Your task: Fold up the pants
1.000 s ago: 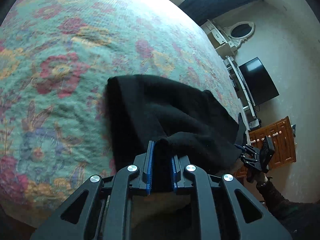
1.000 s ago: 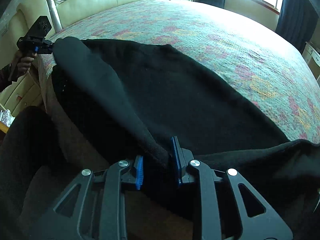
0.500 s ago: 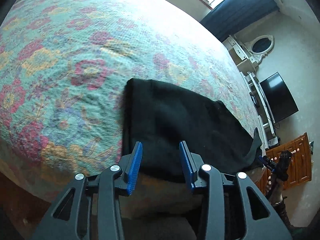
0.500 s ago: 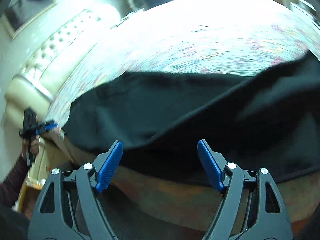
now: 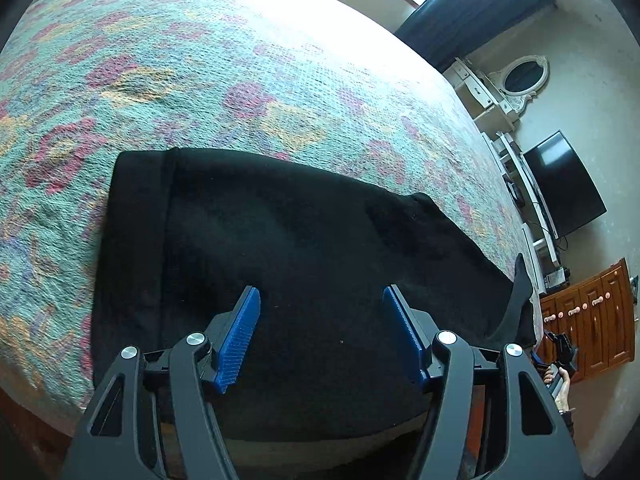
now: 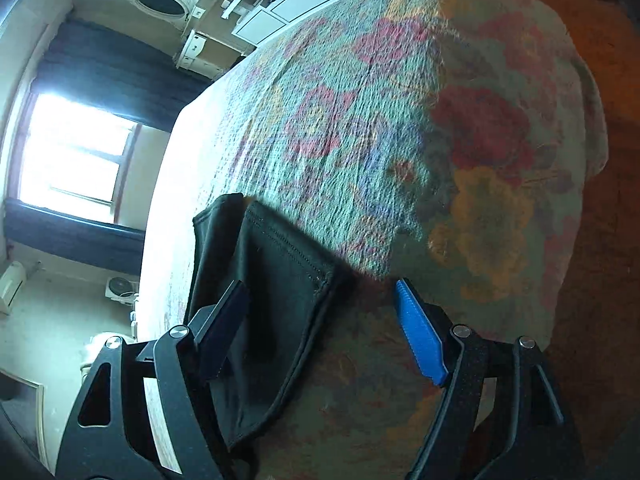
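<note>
The black pants (image 5: 280, 240) lie flat on the flowered bedspread (image 5: 200, 80) near the bed's front edge, with a hemmed band at their left end. My left gripper (image 5: 320, 332) is open and empty, just above the pants' near edge. In the right wrist view a hemmed end of the pants (image 6: 276, 280) hangs over the bed's edge. My right gripper (image 6: 320, 332) is open and empty, its left finger (image 6: 224, 328) over that end. The right gripper also shows in the left wrist view (image 5: 558, 360) beyond the far end of the pants.
A dresser with an oval mirror (image 5: 520, 78), a black TV (image 5: 568, 184) and a wooden cabinet (image 5: 592, 316) stand along the right wall. A window with dark curtains (image 6: 76, 152) is beyond the bed. The bedspread (image 6: 440, 140) drapes down the bed's corner.
Both grippers held folds of the pants one second ago and have let go and opened. The pants now lie flat. The right gripper has swung round to the pants' end.
</note>
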